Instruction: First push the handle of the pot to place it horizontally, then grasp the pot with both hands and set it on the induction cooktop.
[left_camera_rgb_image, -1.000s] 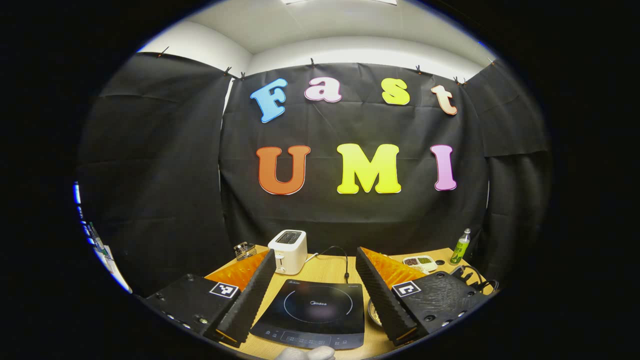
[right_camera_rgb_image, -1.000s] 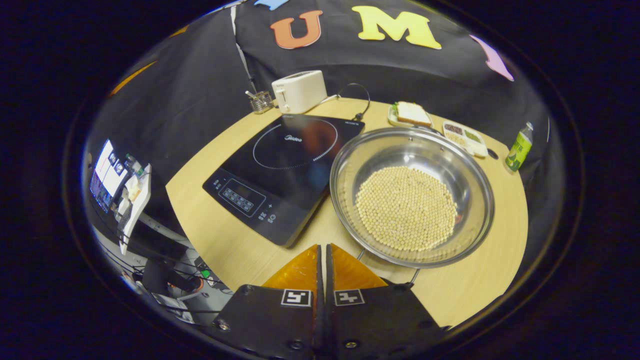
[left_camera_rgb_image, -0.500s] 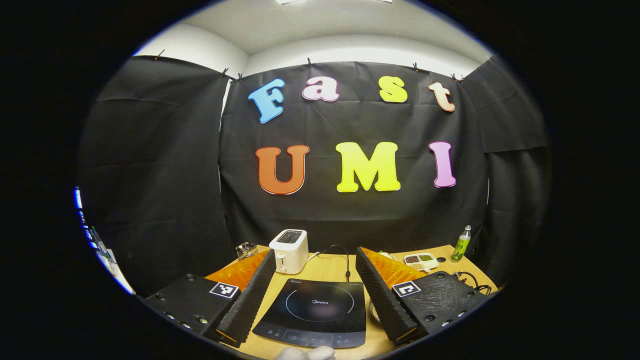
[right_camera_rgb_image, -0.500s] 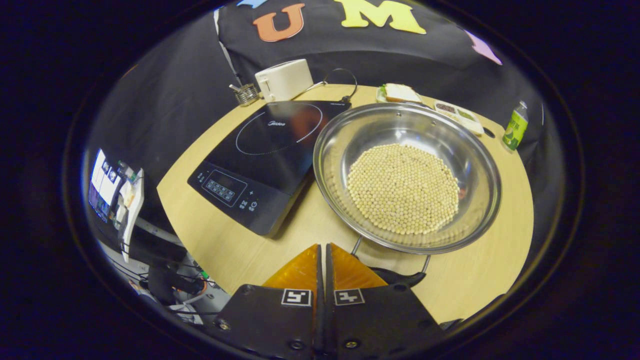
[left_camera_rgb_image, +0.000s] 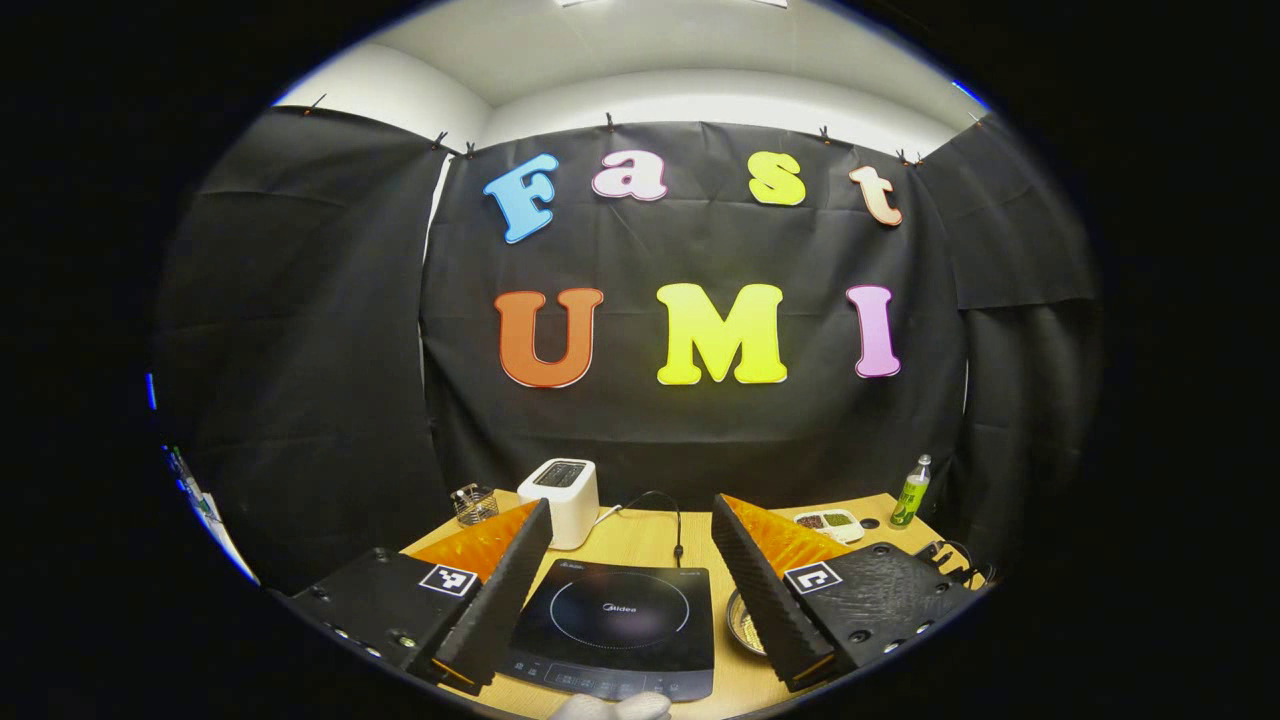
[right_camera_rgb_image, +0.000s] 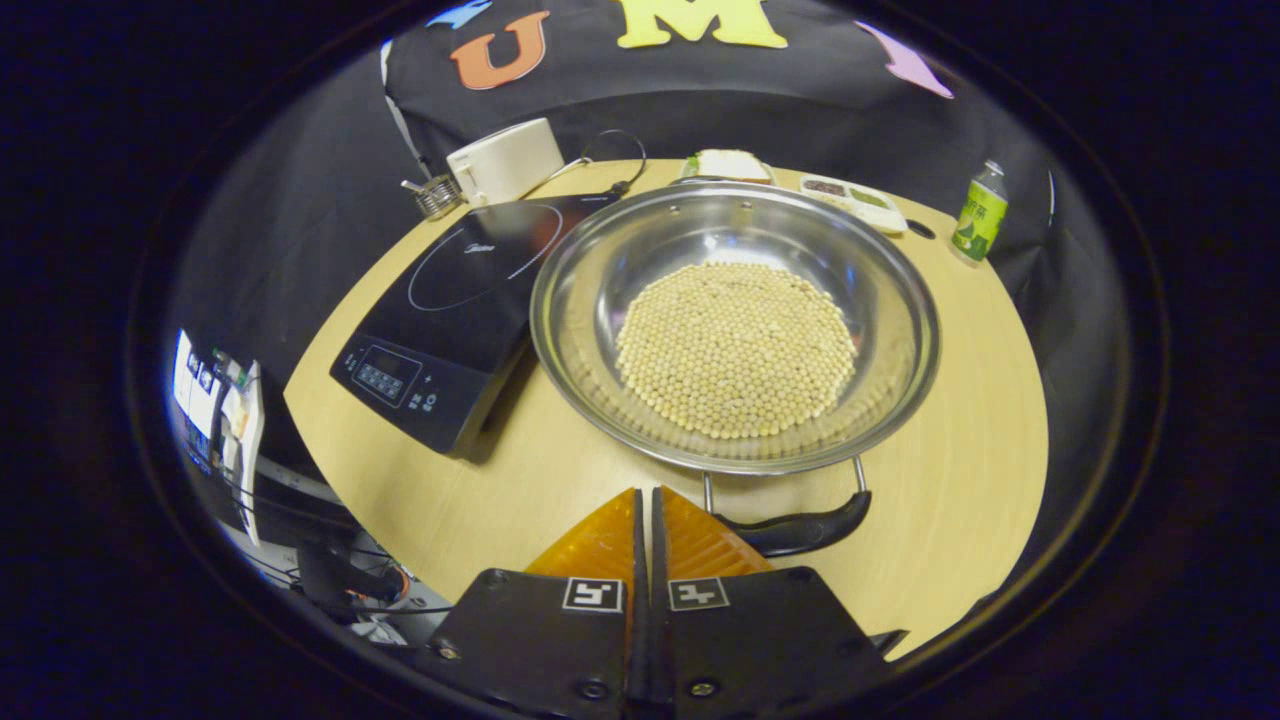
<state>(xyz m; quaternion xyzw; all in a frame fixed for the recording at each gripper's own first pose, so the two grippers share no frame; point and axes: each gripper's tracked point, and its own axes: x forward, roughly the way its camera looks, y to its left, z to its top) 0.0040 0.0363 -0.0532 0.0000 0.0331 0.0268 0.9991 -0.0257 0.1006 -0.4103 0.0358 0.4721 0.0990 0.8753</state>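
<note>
Fingers of the right gripper (right_camera_rgb_image: 645, 500) are pressed together with nothing between them, hanging just above the desk (right_camera_rgb_image: 520, 470) beside the pot's handle (right_camera_rgb_image: 800, 530), which lies to their right; whether they touch it cannot be told. That handle hangs on two wire arms from the near rim of the pot (right_camera_rgb_image: 905, 330), a wide steel pan holding a round bed of pale beans (right_camera_rgb_image: 735, 345). In the right gripper view the pot stands on the desk just right of the cooktop (right_camera_rgb_image: 450, 310), its rim overlapping the cooktop's right edge; whether the two touch is unclear.

Fingers of the left gripper (left_camera_rgb_image: 630, 525) are spread wide and hold nothing, raised over the near side of the desk (left_camera_rgb_image: 640, 535). Between them lies the cooktop (left_camera_rgb_image: 620, 620), and a sliver of the pot (left_camera_rgb_image: 745, 622) shows by the right finger. Farther back stand a toaster (left_camera_rgb_image: 560, 488), a small wire holder (left_camera_rgb_image: 472, 503), a divided tray (left_camera_rgb_image: 828, 522) and a green bottle (left_camera_rgb_image: 910, 495).
</note>
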